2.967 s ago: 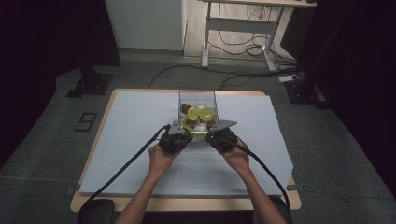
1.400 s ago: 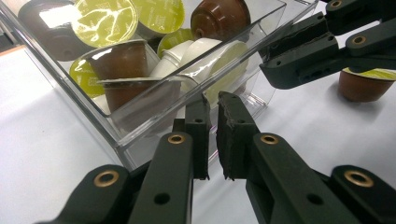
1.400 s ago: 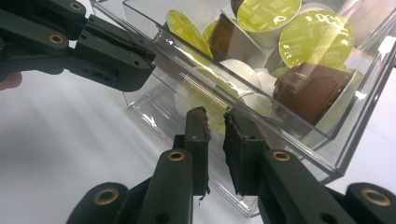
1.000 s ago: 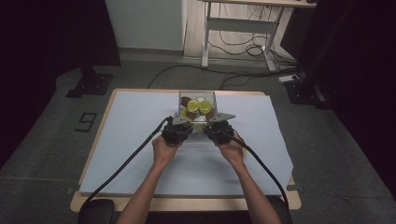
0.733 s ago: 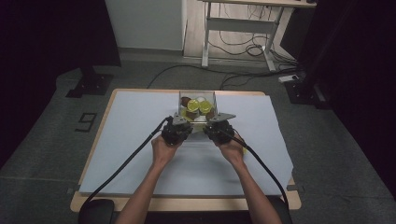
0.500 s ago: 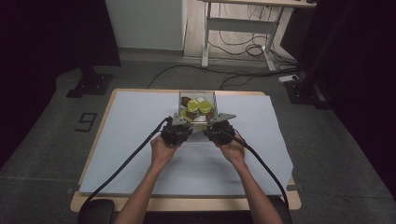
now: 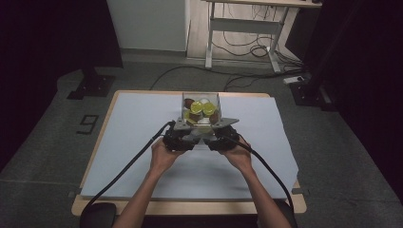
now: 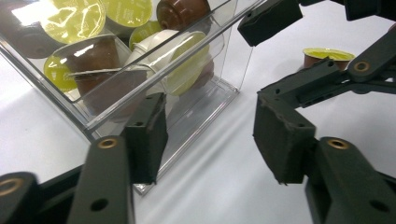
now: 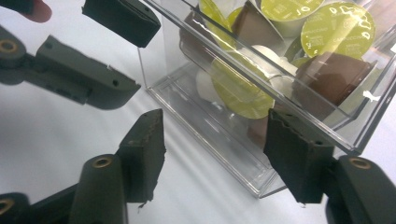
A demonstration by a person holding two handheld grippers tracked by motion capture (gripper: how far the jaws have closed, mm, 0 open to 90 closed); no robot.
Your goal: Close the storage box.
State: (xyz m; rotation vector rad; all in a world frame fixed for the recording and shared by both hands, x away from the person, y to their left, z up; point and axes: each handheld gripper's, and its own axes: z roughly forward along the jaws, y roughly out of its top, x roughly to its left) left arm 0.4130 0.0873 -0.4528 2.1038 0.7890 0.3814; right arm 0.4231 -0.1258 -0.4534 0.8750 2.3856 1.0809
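A clear plastic box (image 7: pixel 200 110) of coffee capsules, with yellow-green lids and brown or white cups, stands on the white table (image 7: pixel 142 142). Both grippers sit at its near side. My left gripper (image 8: pixel 212 140) is open: its jaws have just been opening, with the box's near corner (image 8: pixel 187 107) between them and the pads off it. My right gripper (image 9: pixel 217 156) is open too, its jaws also just opening astride the box (image 9: pixel 261 93) wall without pressing. In the high view the left gripper (image 7: pixel 186 136) and right gripper (image 7: pixel 216 136) are side by side.
A loose capsule (image 8: pixel 327 55) with a yellow lid stands on the table beyond the other gripper's jaws. The table's wooden edge (image 7: pixel 190 208) runs along the front. A desk frame (image 7: pixel 242 28) and cables lie on the floor behind.
Since three seconds ago both grippers and the box have shifted a little toward the far side of the table. Over the last second the hands have stayed in place.
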